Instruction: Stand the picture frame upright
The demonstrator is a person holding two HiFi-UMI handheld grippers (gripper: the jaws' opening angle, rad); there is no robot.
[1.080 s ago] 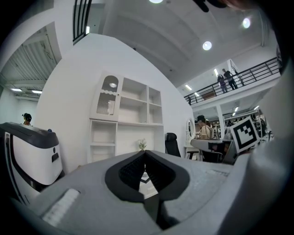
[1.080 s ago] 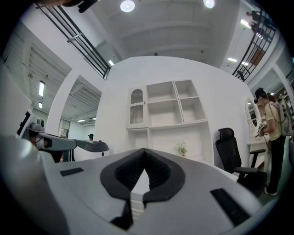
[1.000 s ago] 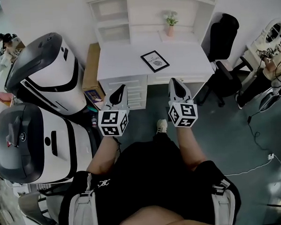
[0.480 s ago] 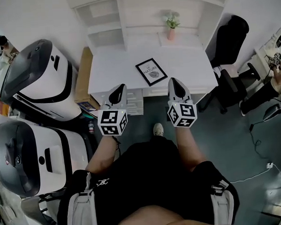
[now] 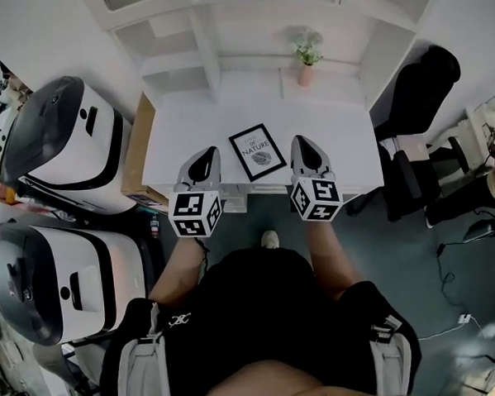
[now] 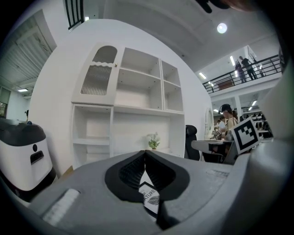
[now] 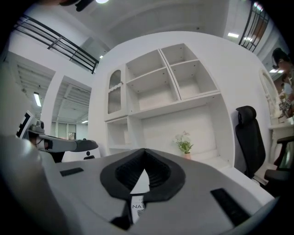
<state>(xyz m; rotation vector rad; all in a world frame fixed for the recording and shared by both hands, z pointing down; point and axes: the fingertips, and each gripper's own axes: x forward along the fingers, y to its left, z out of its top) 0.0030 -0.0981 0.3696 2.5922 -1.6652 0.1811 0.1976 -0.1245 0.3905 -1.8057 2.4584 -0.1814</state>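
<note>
White table (image 5: 340, 143) carried one picture frame (image 5: 255, 152), flat near its front edge.
Left gripper (image 5: 202, 156) and right gripper (image 5: 304, 144), two in all, flanked it with jaws pressed together, empty; one potted plant (image 5: 306, 56) stood beyond the back edge, with open tabletop at both sides.

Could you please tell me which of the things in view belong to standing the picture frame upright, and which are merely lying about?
For the job:
picture frame, lying flat on the white desk
left gripper and right gripper, both shut and empty

Just lying about:
potted plant
black office chair
shelf unit
white machines
</note>
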